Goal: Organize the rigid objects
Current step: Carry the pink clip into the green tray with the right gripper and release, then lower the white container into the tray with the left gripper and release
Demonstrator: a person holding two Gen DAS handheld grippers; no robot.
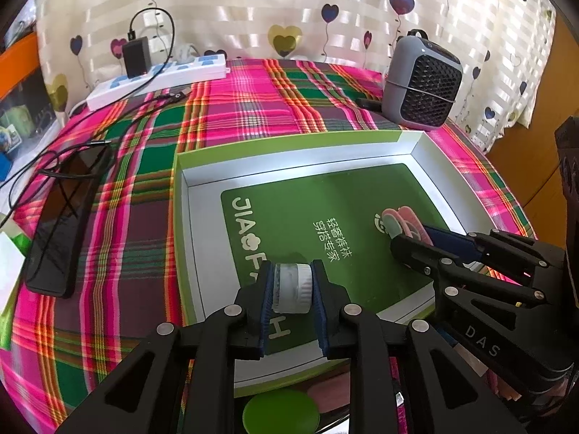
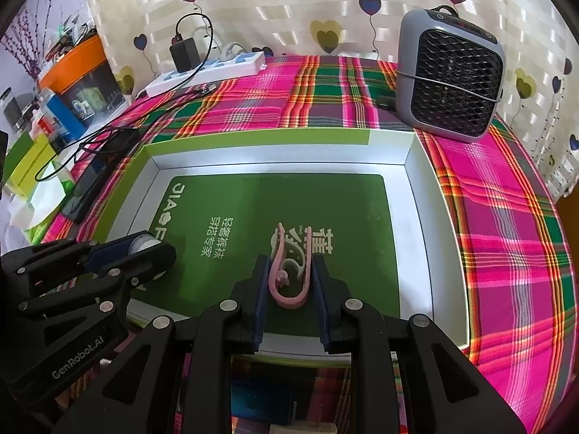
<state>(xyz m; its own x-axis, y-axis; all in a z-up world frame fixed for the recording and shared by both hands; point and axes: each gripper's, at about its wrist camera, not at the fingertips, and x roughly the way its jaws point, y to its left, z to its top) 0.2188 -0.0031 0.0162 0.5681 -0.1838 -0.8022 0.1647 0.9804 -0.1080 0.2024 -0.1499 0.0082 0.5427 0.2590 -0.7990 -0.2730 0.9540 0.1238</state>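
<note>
A shallow open box (image 1: 188,195) with white walls and a green printed floor lies on the plaid tablecloth; it also shows in the right wrist view (image 2: 416,188). My left gripper (image 1: 292,284) is shut on a small white jar (image 1: 291,285), held over the box's near left part. It also shows in the right wrist view (image 2: 144,247). My right gripper (image 2: 289,282) is shut on a pink hair clip (image 2: 289,278), held over the box floor. In the left wrist view the right gripper (image 1: 416,237) and the clip (image 1: 401,218) show at the right.
A grey fan heater (image 2: 448,76) stands behind the box at the right. A white power strip (image 1: 159,79) with a black charger (image 1: 135,56) and cables lies at the back left. A dark phone (image 1: 65,220) lies left of the box. A green lid (image 1: 280,412) sits below my left gripper.
</note>
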